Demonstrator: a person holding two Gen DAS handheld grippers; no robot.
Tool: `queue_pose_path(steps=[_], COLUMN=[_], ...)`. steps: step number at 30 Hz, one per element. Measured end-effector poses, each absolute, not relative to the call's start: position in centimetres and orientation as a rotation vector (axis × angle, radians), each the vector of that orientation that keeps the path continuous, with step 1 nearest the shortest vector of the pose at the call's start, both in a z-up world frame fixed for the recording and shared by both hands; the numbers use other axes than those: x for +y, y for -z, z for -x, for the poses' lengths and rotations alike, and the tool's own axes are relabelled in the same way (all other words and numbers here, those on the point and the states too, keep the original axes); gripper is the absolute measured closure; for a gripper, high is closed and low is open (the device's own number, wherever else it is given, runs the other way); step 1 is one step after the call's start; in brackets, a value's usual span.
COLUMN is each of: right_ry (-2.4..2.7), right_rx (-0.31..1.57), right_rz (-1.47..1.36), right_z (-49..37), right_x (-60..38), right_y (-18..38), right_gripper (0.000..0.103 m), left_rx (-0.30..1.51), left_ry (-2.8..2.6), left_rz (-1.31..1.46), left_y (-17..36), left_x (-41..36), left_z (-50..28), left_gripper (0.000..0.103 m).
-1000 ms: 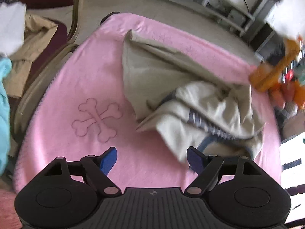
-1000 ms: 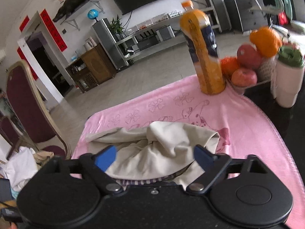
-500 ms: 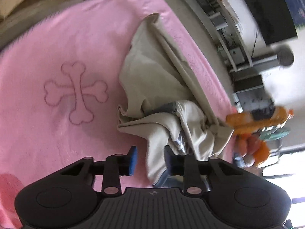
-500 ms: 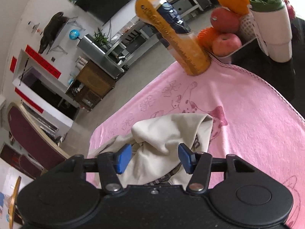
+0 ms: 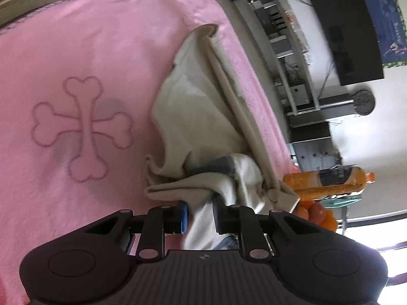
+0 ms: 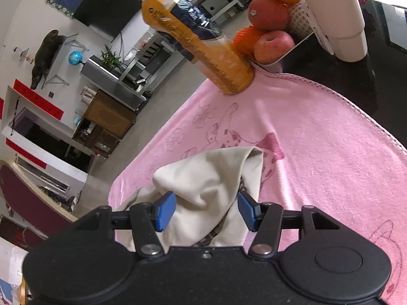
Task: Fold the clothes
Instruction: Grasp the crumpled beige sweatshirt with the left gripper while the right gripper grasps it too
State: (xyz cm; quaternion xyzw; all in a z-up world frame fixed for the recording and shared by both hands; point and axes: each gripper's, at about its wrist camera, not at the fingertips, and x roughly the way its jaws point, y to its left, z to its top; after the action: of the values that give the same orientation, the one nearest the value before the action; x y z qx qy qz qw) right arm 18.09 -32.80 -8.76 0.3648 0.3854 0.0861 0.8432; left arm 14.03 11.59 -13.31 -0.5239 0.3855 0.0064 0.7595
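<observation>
Beige garment (image 5: pixel 201 117): soft crumpled cotton, long rolled seam, striped lining peeking out, heaped centre frame on fuzzy pink blanket (image 5: pixel 76 50) with bone outline. Left gripper (image 5: pixel 200 213) lower centre, jaws closing, narrow gap pinching cloth fold. Right gripper (image 6: pixel 206 209) half-open, blue pads flanking bunched fabric hump, contact unclear. Orange bottle (image 6: pixel 195 38) upper centre.

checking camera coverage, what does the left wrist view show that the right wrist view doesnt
Only the left wrist view: the crossed-bones print on the blanket, and the left gripper closing on a fold of the garment.

Only the right wrist view: the white cup with a green lid, the globe, and the right gripper straddling a bunched fold.

Both: beige garment, pink blanket, orange drink bottle, fruit, TV.
</observation>
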Motion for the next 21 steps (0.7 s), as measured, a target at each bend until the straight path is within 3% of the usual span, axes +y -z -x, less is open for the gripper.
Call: queue_pose_path(steps=[1, 3, 5, 7, 8, 13, 21], right_ry=[-0.170, -0.138, -0.099, -0.078, -0.084, -0.085, -0.041], right_rx=[0.813, 0.818, 0.843, 0.894, 0.923, 1.032, 0.955], right_rz=[-0.764, -0.743, -0.687, -0.617, -0.620, -0.658, -0.744], right_z=[-18.2, -18.8, -19.8, -21.0, -21.6, -24.3, -26.9], right_x=[-32.9, -33.1, -33.2, -33.1, -33.1, -33.0, -33.6], right_y=[8.8, 9.0, 9.5, 10.1, 10.7, 13.6, 16.3], right_gripper=[0.049, 0.049, 0.051, 0.079, 0.080, 0.079, 0.079], left_rx=[0.838, 0.838, 0.840, 0.818, 0.805, 0.754, 0.764], left_ry=[0.002, 0.031, 0.030, 0.030, 0.029, 0.035, 0.044], left_rz=[1.136, 1.119, 1.057, 0.975, 0.941, 0.886, 0.870], left_y=[13.4, 13.5, 12.9, 11.6, 10.9, 8.7, 9.6], left_x=[11.4, 11.2, 10.7, 10.3, 10.2, 10.2, 10.3], left_z=[-14.3, -14.5, -14.3, -13.9, -13.7, -13.0, -13.0], left_gripper=[0.088, 0.103, 0.103, 0.103, 0.103, 0.103, 0.103])
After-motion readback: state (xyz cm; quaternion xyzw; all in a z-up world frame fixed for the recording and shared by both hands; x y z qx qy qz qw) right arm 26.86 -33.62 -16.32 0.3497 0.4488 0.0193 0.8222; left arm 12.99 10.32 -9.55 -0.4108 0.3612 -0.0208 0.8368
